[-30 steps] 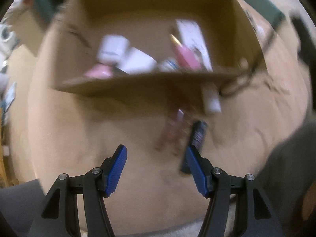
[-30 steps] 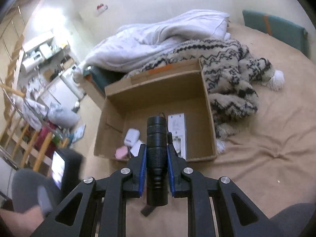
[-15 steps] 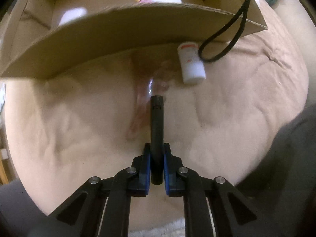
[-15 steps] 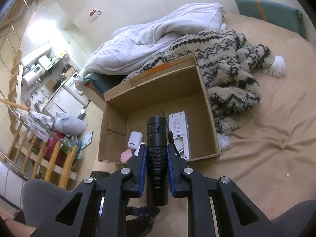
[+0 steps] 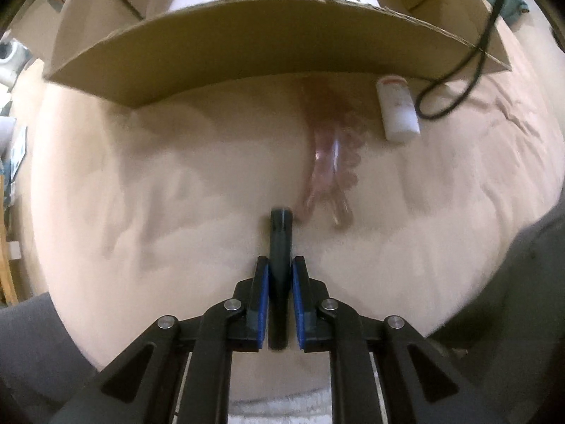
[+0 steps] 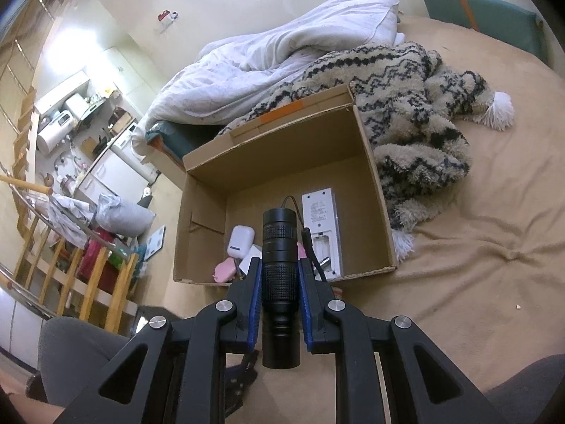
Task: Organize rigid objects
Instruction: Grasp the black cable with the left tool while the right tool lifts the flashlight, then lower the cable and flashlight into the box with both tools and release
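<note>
Item: right claw pinching torch above box; left claw pinching dark tube over bed; each best lowered past the rim before release.

Tan bedding, cream wall (brightly lit), wooden railing.

A home bedroom: a bed with a rumpled duvet and knit blanket (kitchen appliances beyond a wooden railing).
</note>
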`<state>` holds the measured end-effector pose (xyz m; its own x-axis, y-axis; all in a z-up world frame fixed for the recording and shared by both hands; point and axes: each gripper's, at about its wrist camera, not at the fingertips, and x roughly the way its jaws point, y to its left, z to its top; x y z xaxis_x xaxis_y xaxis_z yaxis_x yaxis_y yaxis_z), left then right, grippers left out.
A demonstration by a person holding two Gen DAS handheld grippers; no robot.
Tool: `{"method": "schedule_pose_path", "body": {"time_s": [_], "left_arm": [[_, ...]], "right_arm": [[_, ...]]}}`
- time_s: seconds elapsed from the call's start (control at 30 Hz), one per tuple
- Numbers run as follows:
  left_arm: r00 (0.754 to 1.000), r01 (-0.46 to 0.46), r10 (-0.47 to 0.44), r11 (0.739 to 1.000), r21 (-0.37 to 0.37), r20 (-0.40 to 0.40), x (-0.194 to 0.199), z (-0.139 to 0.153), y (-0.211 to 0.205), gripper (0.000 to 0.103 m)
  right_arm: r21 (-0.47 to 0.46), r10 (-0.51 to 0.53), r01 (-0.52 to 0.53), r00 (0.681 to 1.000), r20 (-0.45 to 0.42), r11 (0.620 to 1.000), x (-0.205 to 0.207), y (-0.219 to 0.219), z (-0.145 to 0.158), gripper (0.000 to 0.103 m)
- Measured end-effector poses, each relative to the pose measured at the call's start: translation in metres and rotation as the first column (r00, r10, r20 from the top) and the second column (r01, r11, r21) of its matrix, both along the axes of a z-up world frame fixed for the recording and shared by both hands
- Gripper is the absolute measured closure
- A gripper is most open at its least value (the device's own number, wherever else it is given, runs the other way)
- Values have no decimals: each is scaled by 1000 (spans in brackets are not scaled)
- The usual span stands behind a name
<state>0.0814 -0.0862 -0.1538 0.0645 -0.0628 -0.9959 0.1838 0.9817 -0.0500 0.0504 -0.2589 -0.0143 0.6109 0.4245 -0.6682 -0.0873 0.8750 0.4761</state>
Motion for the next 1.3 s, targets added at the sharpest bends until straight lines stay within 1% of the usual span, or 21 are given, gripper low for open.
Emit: {"method": "schedule_pose_path", "body": {"time_s": [0.13, 0.2, 0.3, 0.4, 0.5, 0.63, 0.73, 0.8, 0.87, 0.93, 1.1, 1.2, 1.3], "left_arm": [[1000, -9, 9, 1000, -7, -1, 8, -6, 0, 92], [1000, -11, 11, 1000, -15, 6, -1, -4, 2, 93], [1000, -18, 18, 1000, -18, 19, -2, 3, 19, 93], [998, -30, 31, 999, -11, 47, -12, 16, 27, 93], [995, -47, 49, 999, -16, 92, -19, 33, 35, 93], [984, -79, 85, 996, -48, 155, -19, 60, 45, 93], [969, -96, 108, 993, -62, 223, -23, 87, 55, 93], [955, -109, 125, 991, -74, 267, -16, 107, 60, 93], [940, -126, 152, 987, -101, 305, -5, 127, 66, 93], [925, -137, 176, 981, -135, 336, 6, 147, 72, 93], [889, -143, 203, 975, -173, 411, 33, 191, 80, 93], [872, -142, 210, 973, -182, 443, 49, 206, 82, 93], [862, -143, 212, 973, -182, 460, 62, 211, 80, 93]], "right_arm": [[-13, 2, -2, 1000, 3, 1000, 0, 2, 1, 83], [-26, 8, -8, 1000, 6, 1000, -1, 4, 1, 83], [-39, 21, -20, 1000, 11, 999, -1, 8, 1, 83], [-49, 27, -26, 1000, 15, 998, -1, 9, 2, 83], [-59, 29, -28, 999, 18, 998, -1, 10, 2, 83], [-74, 41, -39, 999, 34, 997, -4, 13, 7, 83], [-99, 61, -56, 997, 48, 994, -6, 18, 17, 83], [-121, 65, -57, 996, 66, 991, -7, 20, 27, 83], [-110, 72, -63, 994, 81, 992, -6, 22, 39, 83], [-110, 80, -68, 991, 111, 992, -3, 24, 56, 83], [-174, 111, -74, 971, 212, 982, 9, 35, 104, 83], [-211, 121, -66, 959, 257, 975, 21, 40, 121, 83], [-227, 122, -62, 958, 259, 972, 35, 44, 121, 83]]}}
